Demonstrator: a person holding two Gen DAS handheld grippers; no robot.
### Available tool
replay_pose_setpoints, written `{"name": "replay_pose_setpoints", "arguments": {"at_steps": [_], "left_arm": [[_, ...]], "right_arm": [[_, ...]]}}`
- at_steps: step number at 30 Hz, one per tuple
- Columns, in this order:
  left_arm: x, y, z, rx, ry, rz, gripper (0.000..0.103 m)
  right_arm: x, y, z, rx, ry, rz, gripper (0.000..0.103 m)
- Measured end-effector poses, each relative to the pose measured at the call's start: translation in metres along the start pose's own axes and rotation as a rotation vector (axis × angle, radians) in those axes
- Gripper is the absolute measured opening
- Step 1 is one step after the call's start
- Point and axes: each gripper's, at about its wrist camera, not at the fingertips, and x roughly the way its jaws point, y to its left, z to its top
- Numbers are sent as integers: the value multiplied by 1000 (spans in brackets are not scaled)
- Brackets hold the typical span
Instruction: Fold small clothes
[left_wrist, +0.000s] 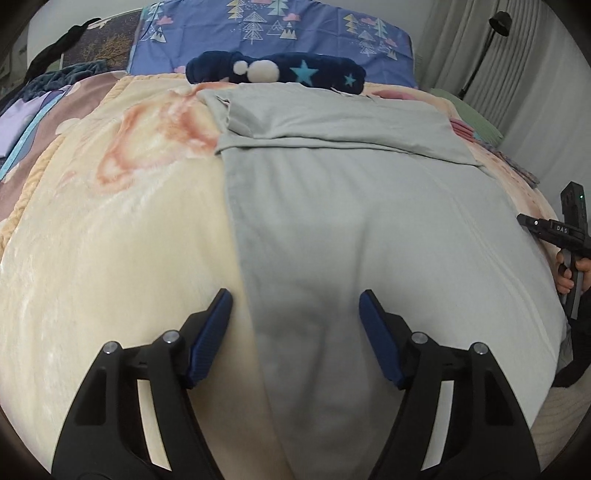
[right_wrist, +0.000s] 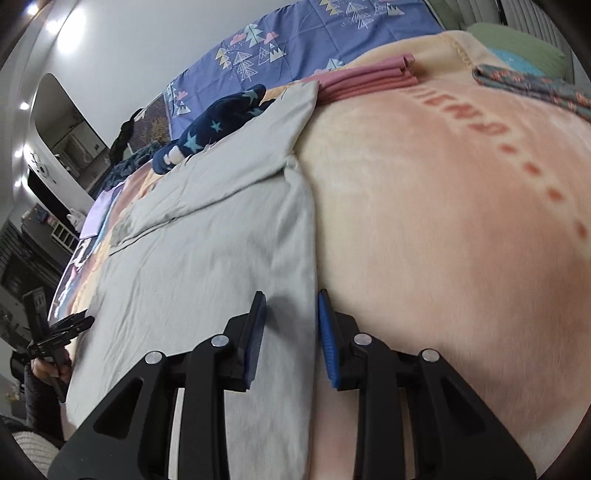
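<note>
A pale grey garment (left_wrist: 351, 206) lies flat on a cream and peach blanket (left_wrist: 122, 236), its far part folded over. My left gripper (left_wrist: 295, 306) is open, its blue pads straddling the garment's left edge near the front. In the right wrist view the garment (right_wrist: 207, 258) fills the left half. My right gripper (right_wrist: 291, 314) is open with a narrower gap, its pads either side of the garment's right edge. The right gripper's body also shows at the left wrist view's right rim (left_wrist: 569, 236).
A navy star-patterned plush item (left_wrist: 277, 72) lies behind the garment by a blue tree-print pillow (left_wrist: 273, 33). Folded pink cloth (right_wrist: 365, 79) and a patterned dark cloth (right_wrist: 535, 88) sit on the blanket (right_wrist: 461, 221) at the far right. A lamp (left_wrist: 498, 26) stands by curtains.
</note>
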Motion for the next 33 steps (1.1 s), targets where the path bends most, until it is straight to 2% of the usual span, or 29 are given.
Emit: {"name": "replay_pose_setpoints", "arguments": {"at_steps": [6,11,14,15,18,24,26,29,32,33], "left_arm": [[-19,-8,-31,-3,-2,-42,69],[-41,-16,-63,3,-5,-100,69],[-56,-15,-80,-21,-15,-155,69],[-61,-14,-85,-32,-16,-182,65],[-64,-16,-91,-23,-16,-207,60],[-33,-15,-65,-44,-6,-231,59],[-40,-19,-69,-27,-5,-208,55],[-56,-16,-88,-38,-31,-218,53],[-64,-11,-97,-113,-75,-213,41],[-63,-12,-95,-126,-82,-212,23]], "right_arm": [[-24,1,-36,-4,16,29,29],[-49,-6,-67,35,19,87,29],[-62,-6,-84,40,41,145,29],[-65,-4,-89,24,48,162,30],[-66,0,-90,-9,54,186,33],[-32,4,-60,45,72,249,34],[-43,8,-66,14,69,252,34],[-59,3,-83,-2,71,249,33],[-68,3,-89,8,33,271,26],[-67,6,-86,21,23,284,9]]}}
